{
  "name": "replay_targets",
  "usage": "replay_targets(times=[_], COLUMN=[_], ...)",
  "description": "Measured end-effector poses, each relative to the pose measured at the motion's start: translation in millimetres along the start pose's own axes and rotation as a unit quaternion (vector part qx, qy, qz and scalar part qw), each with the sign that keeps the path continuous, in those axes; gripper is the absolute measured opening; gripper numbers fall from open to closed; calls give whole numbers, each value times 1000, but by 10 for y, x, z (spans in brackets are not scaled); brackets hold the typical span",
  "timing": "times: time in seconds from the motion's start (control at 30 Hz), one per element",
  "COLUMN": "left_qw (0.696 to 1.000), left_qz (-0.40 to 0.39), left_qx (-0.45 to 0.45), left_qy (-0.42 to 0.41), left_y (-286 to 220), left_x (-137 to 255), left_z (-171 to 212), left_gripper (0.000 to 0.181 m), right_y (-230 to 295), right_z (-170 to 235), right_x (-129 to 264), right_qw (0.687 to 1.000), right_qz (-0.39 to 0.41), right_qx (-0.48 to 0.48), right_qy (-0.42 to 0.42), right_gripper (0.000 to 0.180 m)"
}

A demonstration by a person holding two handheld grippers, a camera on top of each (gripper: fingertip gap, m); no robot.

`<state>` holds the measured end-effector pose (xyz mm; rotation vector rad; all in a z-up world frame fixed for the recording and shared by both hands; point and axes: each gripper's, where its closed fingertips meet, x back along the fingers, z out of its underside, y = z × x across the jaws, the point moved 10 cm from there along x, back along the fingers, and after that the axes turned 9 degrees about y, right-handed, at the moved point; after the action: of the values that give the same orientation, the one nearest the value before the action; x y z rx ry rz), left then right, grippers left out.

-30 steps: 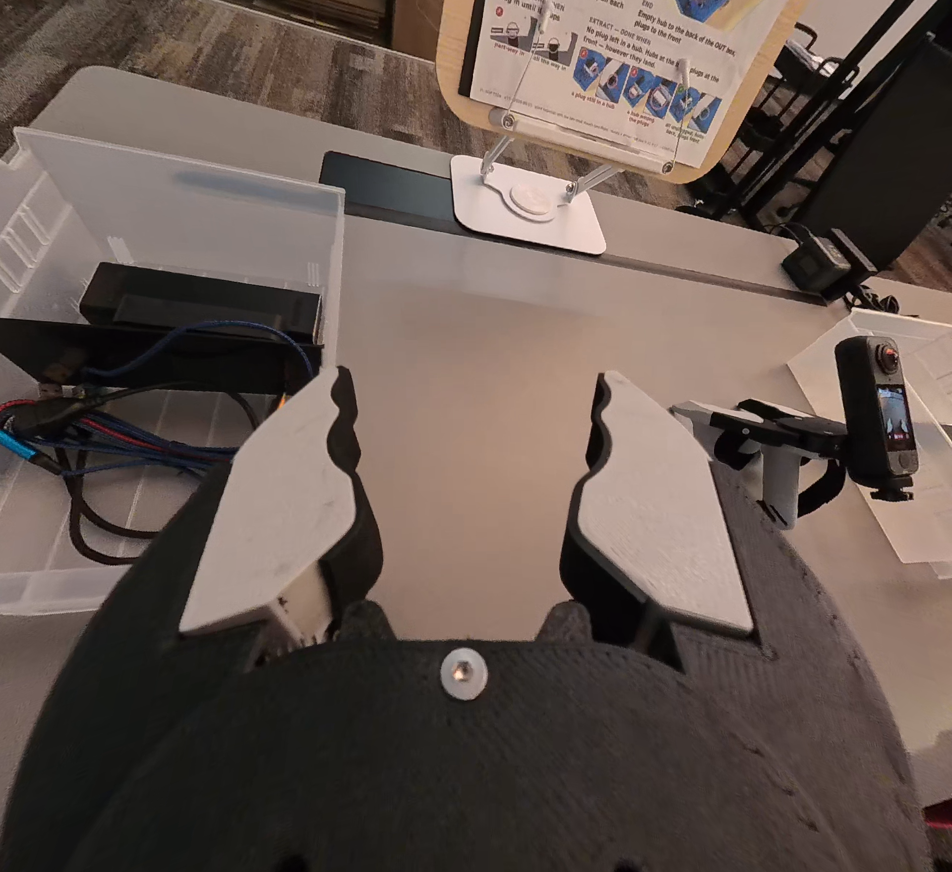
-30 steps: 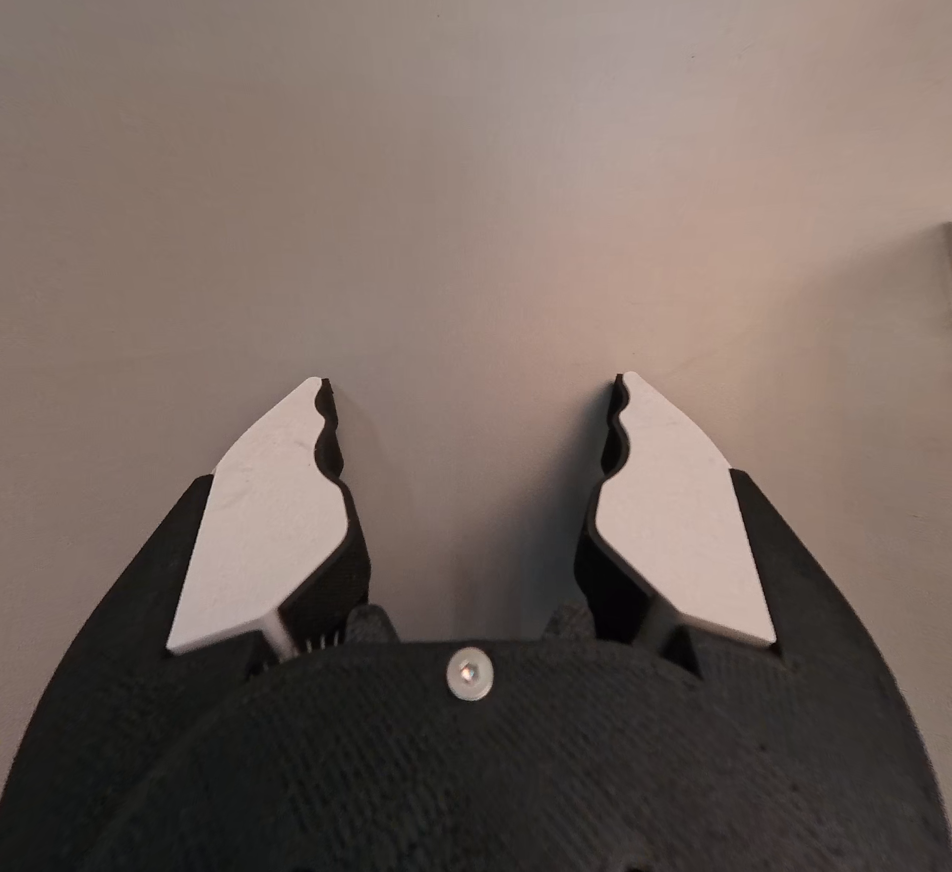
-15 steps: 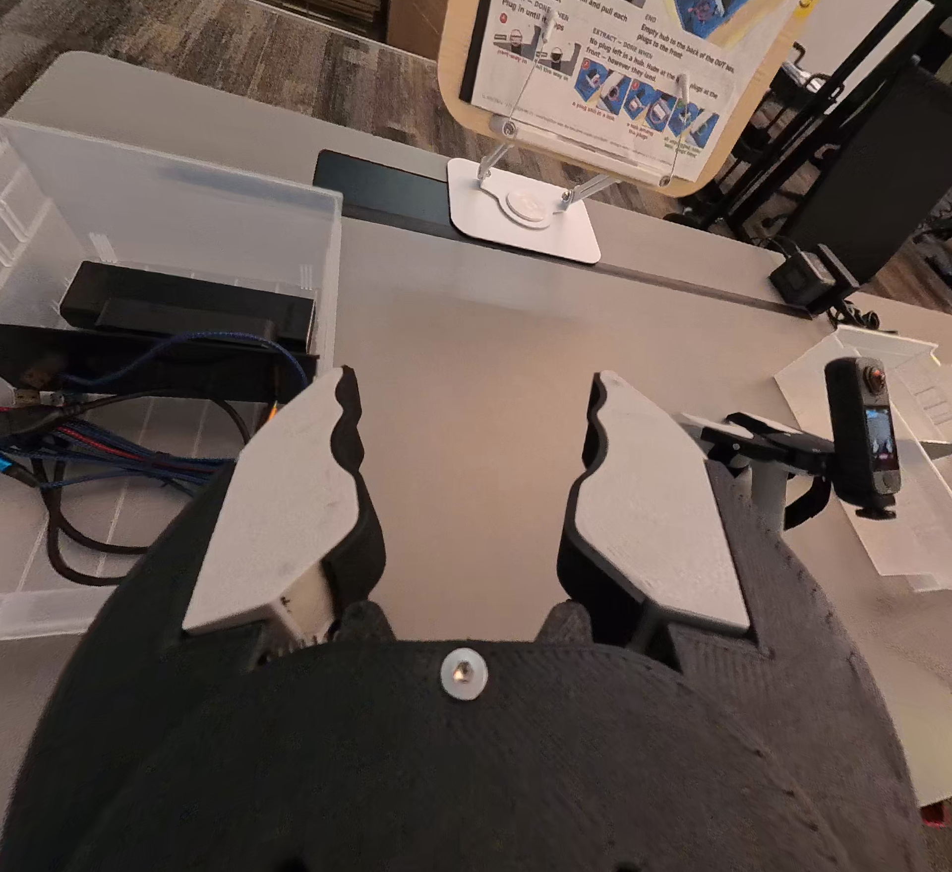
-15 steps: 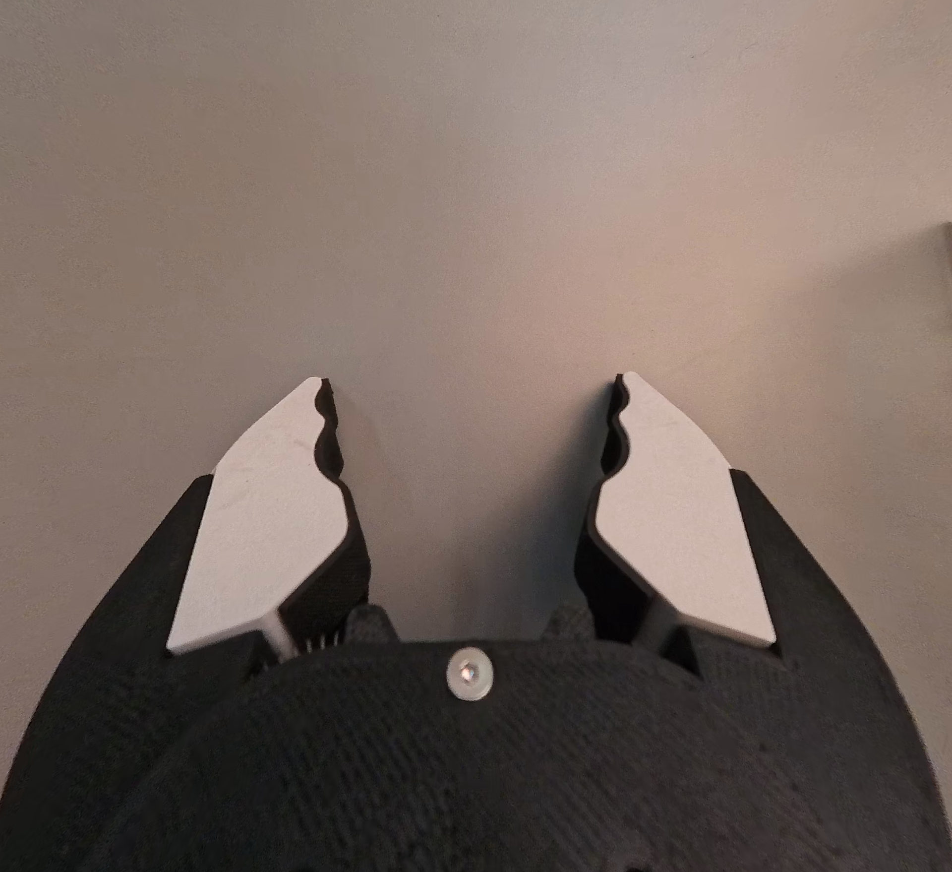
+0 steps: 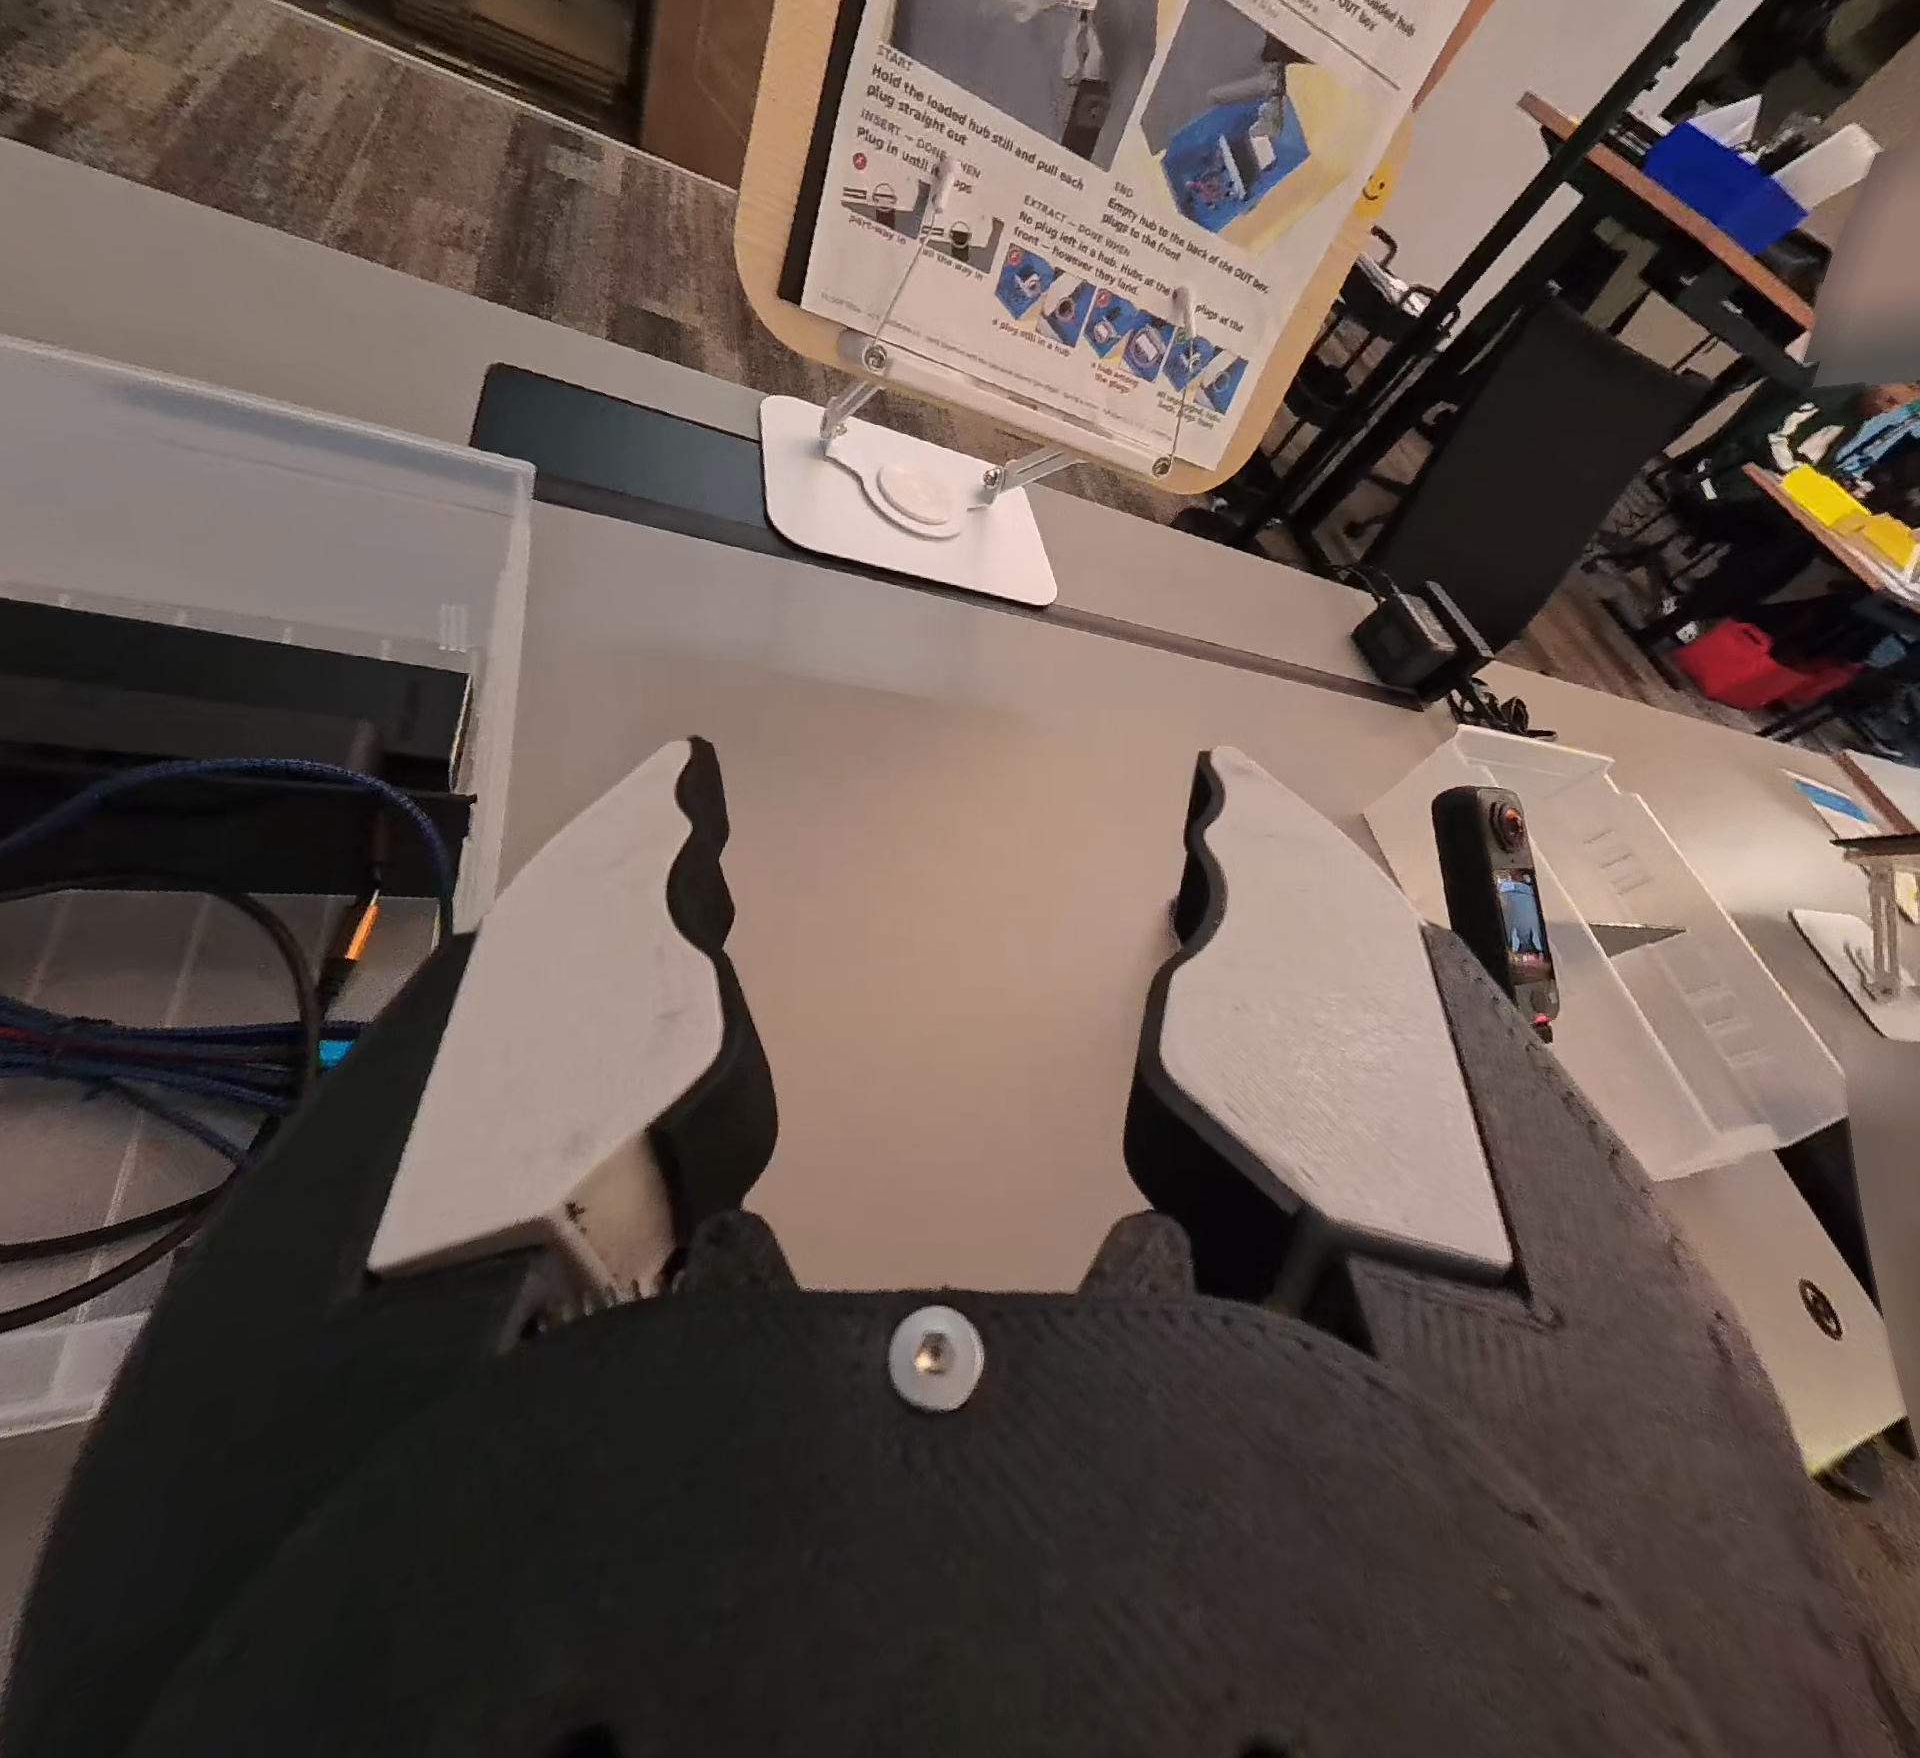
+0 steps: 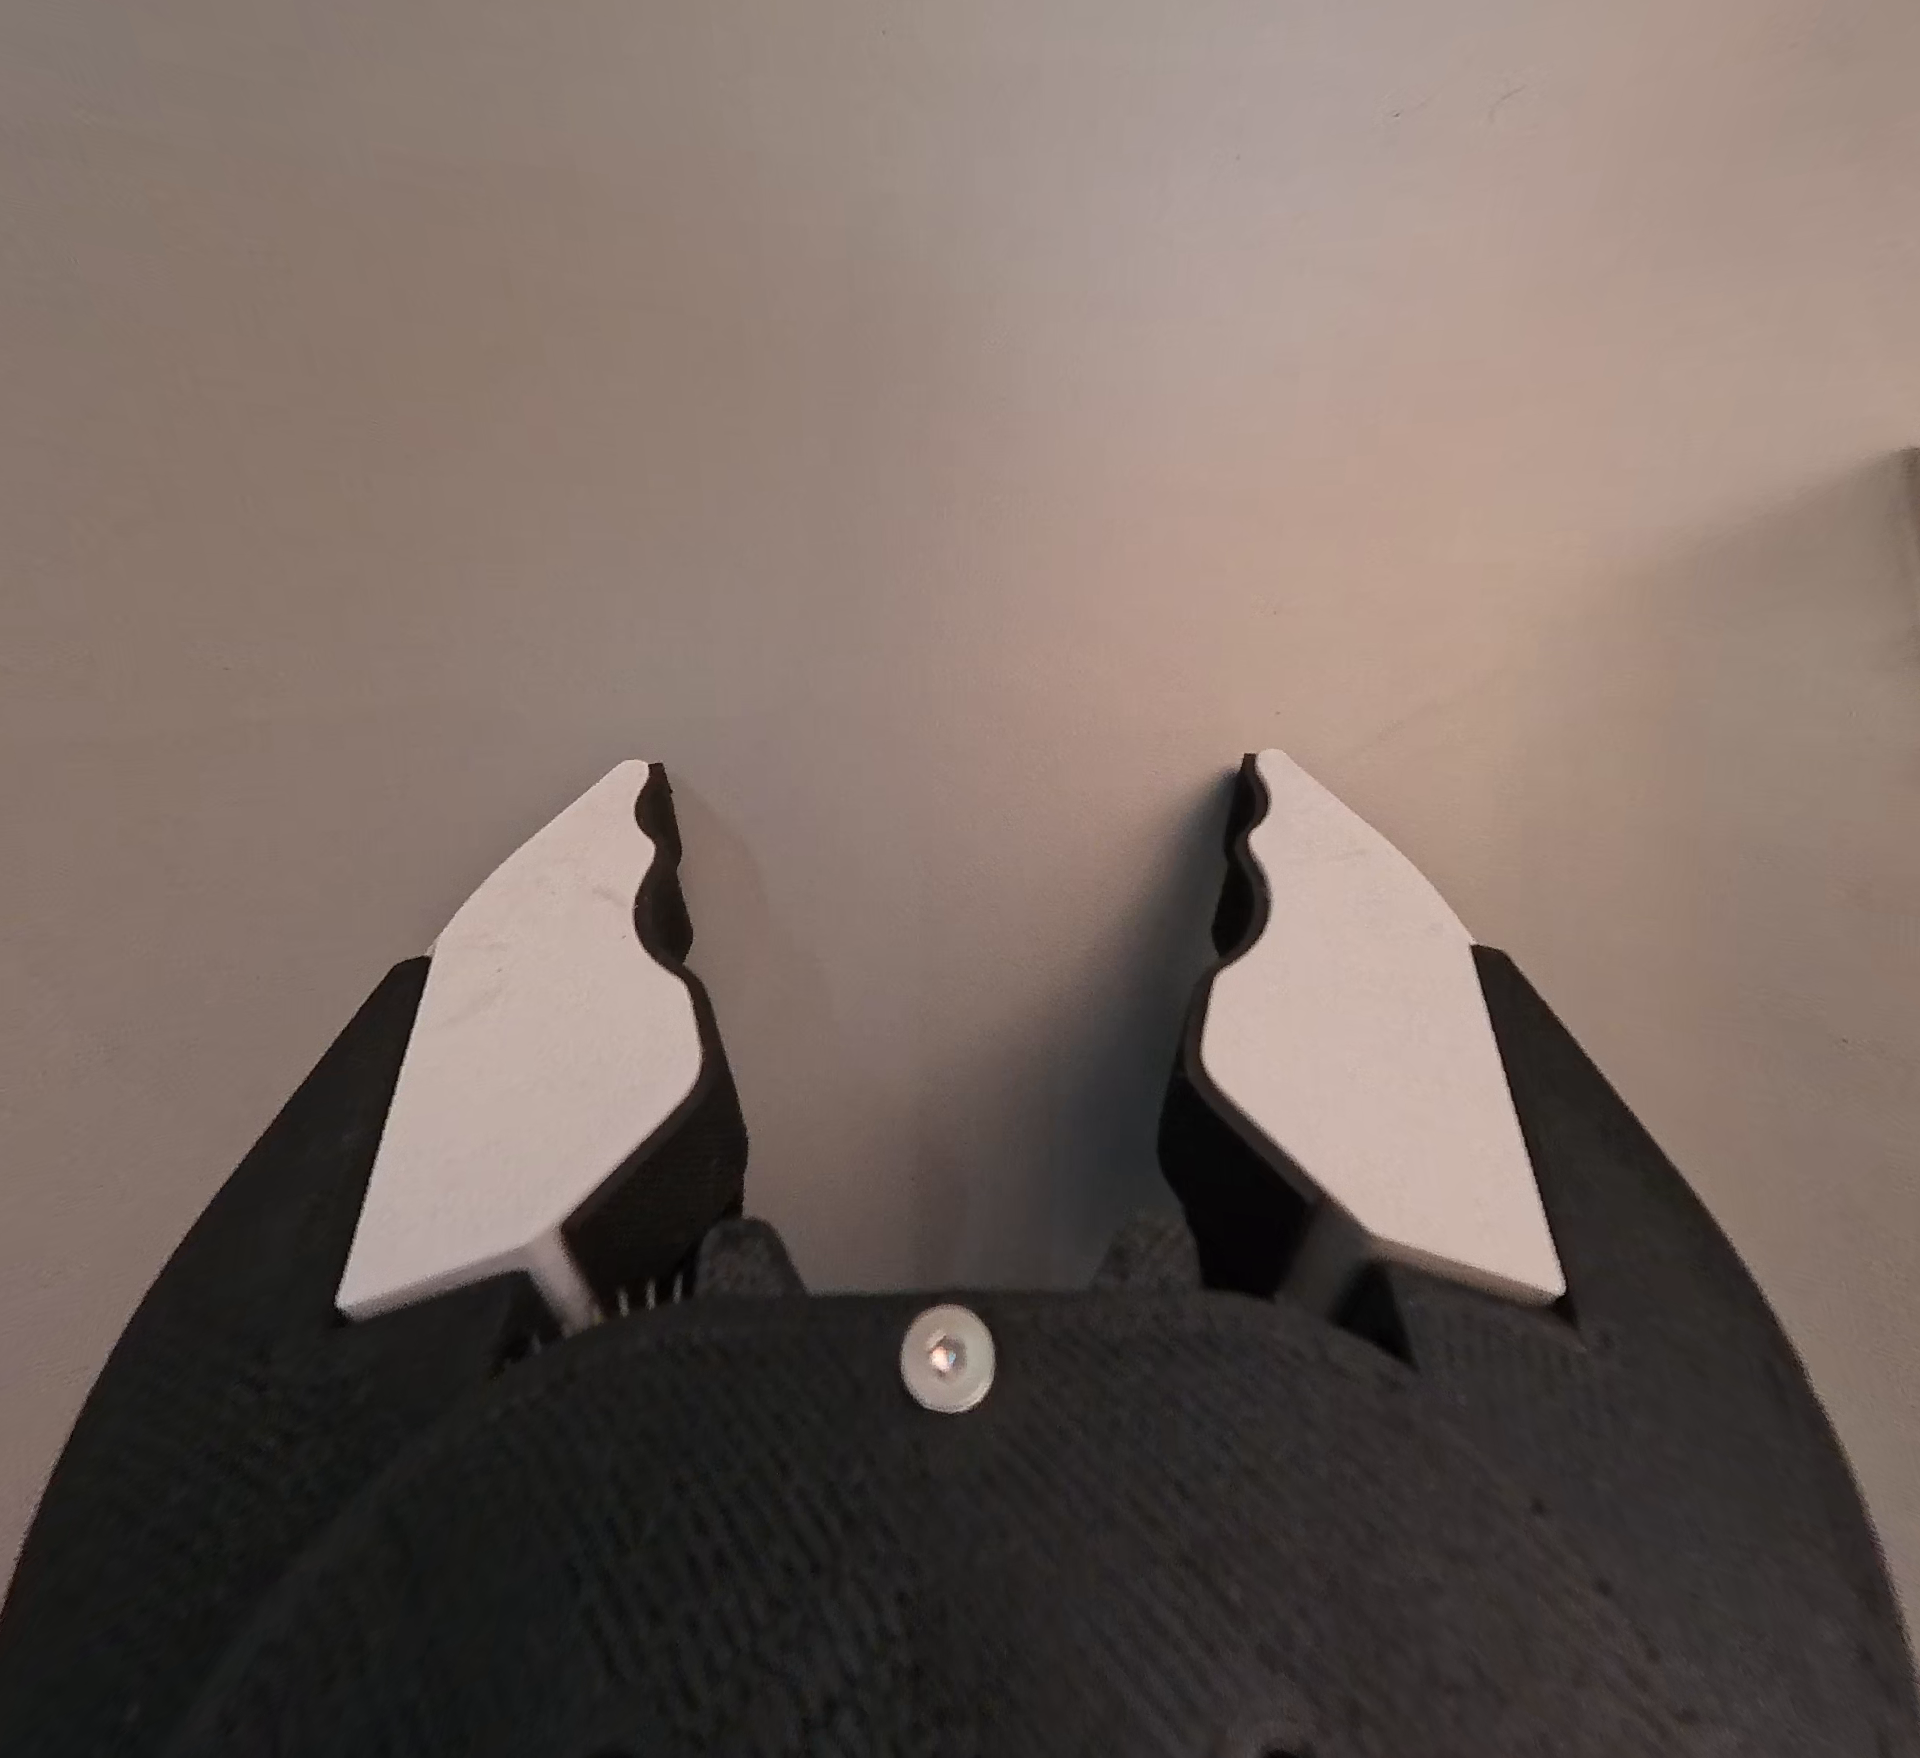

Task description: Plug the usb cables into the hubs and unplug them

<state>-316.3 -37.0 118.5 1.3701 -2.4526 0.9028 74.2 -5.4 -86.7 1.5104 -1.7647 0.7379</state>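
Note:
In the left wrist view a clear plastic bin (image 5: 260, 503) stands at the left. It holds black hubs (image 5: 208, 835) and a tangle of blue, black and red usb cables (image 5: 156, 1064). My left gripper (image 5: 951, 773) is open and empty, above the bare table just right of the bin. My right gripper (image 6: 951, 773) is open and empty, its tips close over the plain grey table (image 6: 935, 306). No hub or cable shows in the right wrist view.
An instruction board on a white stand (image 5: 904, 513) stands at the table's far edge. A small black camera (image 5: 1496, 898) stands at the right beside a clear plastic lid or tray (image 5: 1662, 981). A black power adapter (image 5: 1413, 638) lies farther back. Spacing between my two grippers at the tips: around 40 centimeters.
The left gripper has moved to the right and tilted up, so the bin slid towards the left edge of its view. The right gripper has not moved.

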Motion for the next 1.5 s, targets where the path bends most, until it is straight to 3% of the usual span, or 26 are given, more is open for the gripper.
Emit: replay_targets(times=[0.3, 0.8, 1.17, 1.5], left_qw=[1000, 997, 993, 984], left_qz=[-5, -14, 53, 126], left_qx=[-12, -66, -85, -124], left_qy=[-5, -34, -69, -26], left_y=[-118, 501, 832, 865], left_x=[80, 386, 559, 497], left_z=[11, -13, 59, 120], left_gripper=[83, 85, 84, 84], right_y=[0, 4, 8, -67], right_z=[-3, -1, -6, -74], right_x=[-2, -6, -12, -77], right_qw=[1000, 1000, 1000, 997], right_qz=[0, 0, 0, -45], right_qx=[0, 0, 0, 60], right_qy=[0, 0, 0, 5], right_gripper=[101, 101, 101, 112])
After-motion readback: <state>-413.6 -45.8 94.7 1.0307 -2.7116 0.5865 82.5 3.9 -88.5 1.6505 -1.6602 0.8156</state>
